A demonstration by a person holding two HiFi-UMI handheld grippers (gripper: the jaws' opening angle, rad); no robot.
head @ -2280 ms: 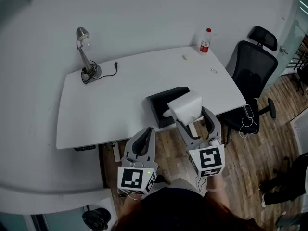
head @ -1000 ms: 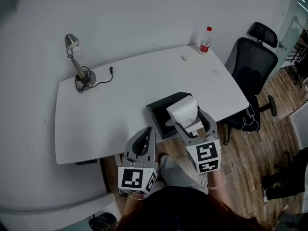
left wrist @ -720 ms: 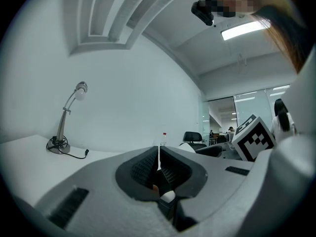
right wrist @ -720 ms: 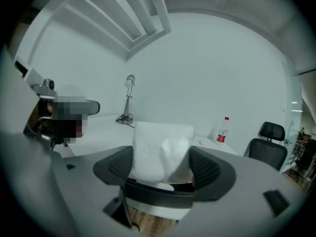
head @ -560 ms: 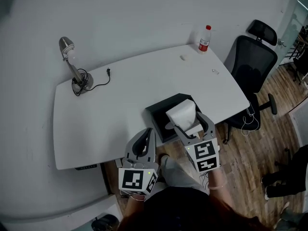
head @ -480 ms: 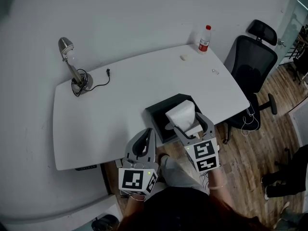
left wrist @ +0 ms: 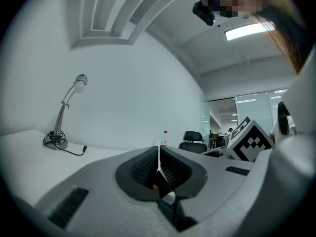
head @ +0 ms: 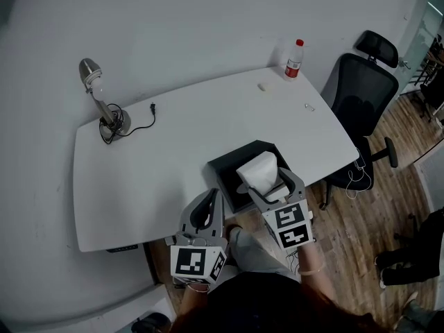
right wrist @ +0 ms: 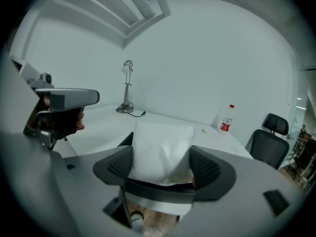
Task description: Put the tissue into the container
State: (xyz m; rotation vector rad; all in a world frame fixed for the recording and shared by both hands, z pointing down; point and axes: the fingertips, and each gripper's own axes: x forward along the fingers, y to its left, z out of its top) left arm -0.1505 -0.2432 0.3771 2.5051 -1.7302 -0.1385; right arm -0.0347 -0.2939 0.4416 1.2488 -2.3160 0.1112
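Tissue pack (head: 258, 170), white and soft-sided, is clamped upright in the right gripper (head: 269, 180). In the right gripper view both ribbed pads (right wrist: 116, 168) press the pack's (right wrist: 163, 144) lower sides, and its top stands clear above the right gripper (right wrist: 164, 163). That view alone shows a strip of wood floor (right wrist: 148, 220) under the pack's lower edge and a dark bit of container (right wrist: 126, 139) just behind its left side. The head view puts the pack over the near right part of the container (head: 232, 154). Height above the container cannot be told.

Left gripper (head: 207, 201) is held close to the person, just short of the container's near left corner, nose toward the desk. In its own view the left gripper (left wrist: 159, 163) is clenched, pads meeting along a thin seam, nothing between. The right gripper's marker cube (left wrist: 249, 139) shows at that view's right. The right gripper view catches the left gripper (right wrist: 93, 98) side-on and level, left of the container.

Container: black, open-topped, rectangular, askew at the near edge of the white desk (head: 173, 151).

- Far left of the container: desk lamp (head: 97, 99), head tilted, loose cable and plug (head: 151, 107) at its base.
- Far right of the container: clear bottle (head: 294, 60) with red cap and label, small pale object (head: 261, 86) near it.
- Right of the container, off the desk: black office chair (head: 361, 96).
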